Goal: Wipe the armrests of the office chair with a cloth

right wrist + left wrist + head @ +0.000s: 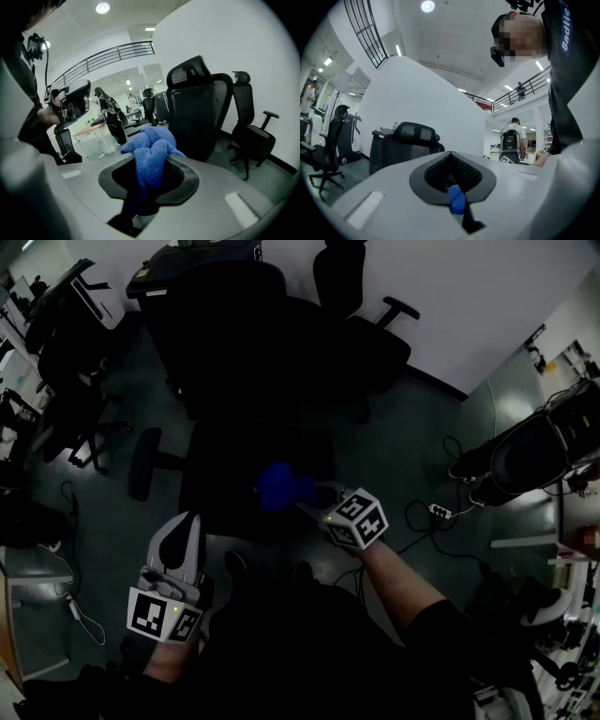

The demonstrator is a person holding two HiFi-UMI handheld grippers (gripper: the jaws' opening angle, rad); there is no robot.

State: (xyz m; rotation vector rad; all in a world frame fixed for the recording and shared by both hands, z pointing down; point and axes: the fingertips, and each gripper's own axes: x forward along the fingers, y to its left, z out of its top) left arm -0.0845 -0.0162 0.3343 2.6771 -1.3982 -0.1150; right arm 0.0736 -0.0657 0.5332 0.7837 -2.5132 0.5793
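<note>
The right hand-held gripper (317,500) is clamped on a bunched blue cloth (281,486), which is held over the seat of the black office chair (217,474). The left hand-held gripper (183,532) has its jaws together, near one armrest (143,463).

Left tool (451,158), jaws together, faces a black office chair (415,135).

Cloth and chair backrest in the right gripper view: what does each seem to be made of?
Cloth: probably microfibre or terry, soft and matt; fuzzy surface, bunched folds. Chair backrest: likely black mesh in a dull plastic frame; light shows through the upper panel.
</note>
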